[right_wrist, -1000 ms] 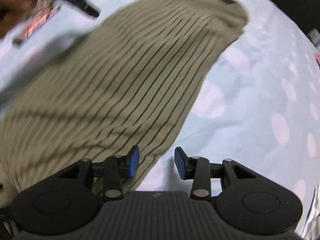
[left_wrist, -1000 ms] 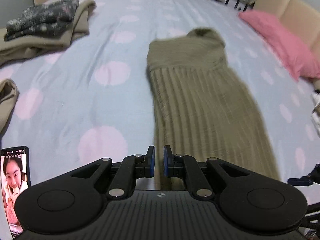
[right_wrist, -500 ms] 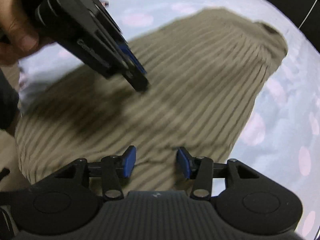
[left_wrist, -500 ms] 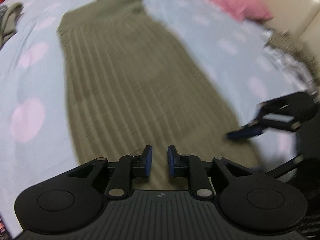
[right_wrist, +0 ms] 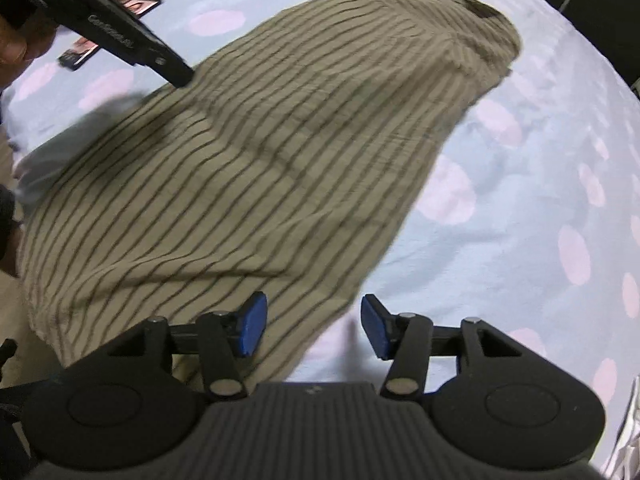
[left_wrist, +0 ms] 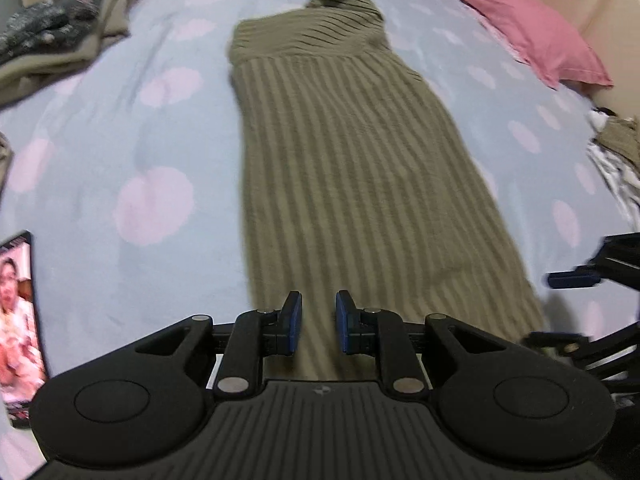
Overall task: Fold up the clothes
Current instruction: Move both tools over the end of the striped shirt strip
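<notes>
The olive striped garment [left_wrist: 352, 168] lies flat mid-frame on the dotted bedsheet [left_wrist: 120, 128]. The left gripper [left_wrist: 317, 322] hovers at its lower hem, jaws slightly parted and apparently empty. The right gripper [right_wrist: 311, 326] is spread wide over the lower corner.

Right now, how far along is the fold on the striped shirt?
Done: the olive striped shirt lies spread long on the dotted bedsheet, sides apparently tucked in; a folded pile sits at far left. In hand: nothing. The left tongs hover open over the hem, and the right tongs are open at its right edge. Left: grip the hem and fold the length over toward the collar.
</notes>
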